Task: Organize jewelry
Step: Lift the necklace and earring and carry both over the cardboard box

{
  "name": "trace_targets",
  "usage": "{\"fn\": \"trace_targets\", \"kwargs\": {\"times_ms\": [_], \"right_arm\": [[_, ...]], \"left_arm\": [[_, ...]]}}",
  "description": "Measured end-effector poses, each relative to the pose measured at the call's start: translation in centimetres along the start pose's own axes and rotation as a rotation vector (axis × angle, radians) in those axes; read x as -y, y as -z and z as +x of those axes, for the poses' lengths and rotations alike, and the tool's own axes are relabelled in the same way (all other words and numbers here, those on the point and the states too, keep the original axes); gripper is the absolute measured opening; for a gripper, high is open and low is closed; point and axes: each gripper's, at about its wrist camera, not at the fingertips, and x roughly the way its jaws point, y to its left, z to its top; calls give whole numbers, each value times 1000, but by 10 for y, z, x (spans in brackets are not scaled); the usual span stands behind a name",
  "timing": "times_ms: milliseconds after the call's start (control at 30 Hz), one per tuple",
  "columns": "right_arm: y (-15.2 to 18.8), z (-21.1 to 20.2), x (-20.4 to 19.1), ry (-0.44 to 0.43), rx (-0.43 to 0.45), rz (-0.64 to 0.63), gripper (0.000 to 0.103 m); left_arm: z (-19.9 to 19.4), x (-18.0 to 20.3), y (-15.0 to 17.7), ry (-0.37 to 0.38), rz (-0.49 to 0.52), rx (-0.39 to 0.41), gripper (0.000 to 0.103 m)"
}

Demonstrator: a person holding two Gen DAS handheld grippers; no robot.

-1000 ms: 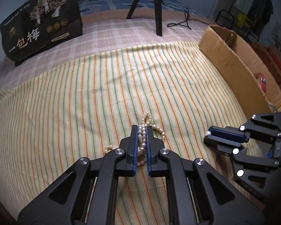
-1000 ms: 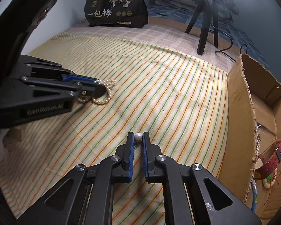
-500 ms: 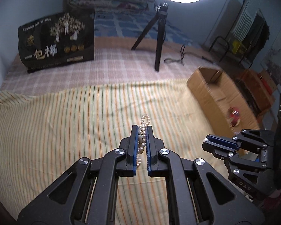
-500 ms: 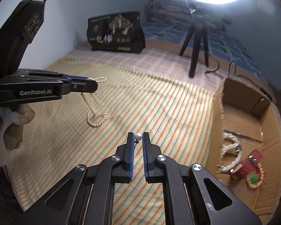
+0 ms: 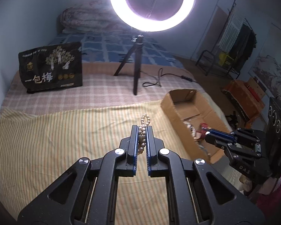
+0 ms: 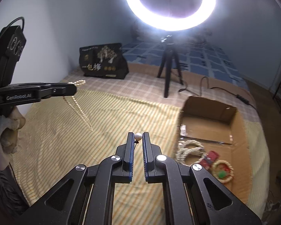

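My left gripper [image 5: 142, 129] is shut on a pearl necklace [image 5: 143, 129], lifted high above the striped cloth [image 5: 65, 135]. In the right wrist view the necklace [image 6: 78, 105] hangs in a long strand below the left gripper [image 6: 74, 89]. My right gripper [image 6: 138, 136] is shut on a single pearl earring [image 6: 138, 136], held above the cloth beside the cardboard box [image 6: 232, 129]. The right gripper also shows in the left wrist view [image 5: 208, 134], over the box [image 5: 179, 112]. The box holds a pearl strand [image 6: 189, 148], a red strap [image 6: 209, 157] and a beaded bracelet [image 6: 223, 171].
A ring light [image 5: 152, 3] on a black tripod [image 5: 134, 69] stands behind the cloth, its cable [image 5: 159, 78] trailing right. A black printed bag [image 5: 50, 67] stands at the back left. A folded quilt [image 5: 88, 20] lies at the far end of the bed.
Both grippers have risen well above the bed. The necklace has lifted off the cloth and now hangs from the left gripper. The right gripper has moved toward the box.
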Motion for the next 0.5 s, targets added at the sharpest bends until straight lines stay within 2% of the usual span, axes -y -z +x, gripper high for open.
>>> {"fn": "trace_targets", "kwargs": {"times_ms": [233,500], "right_arm": [[6,-28,31,52,25,46,7],[14,-47,72,102,41,115,7]], "left_arm": [[-10,37,-8,48,33,29,5],[-4,85,-15,105,70,35,5]]}}
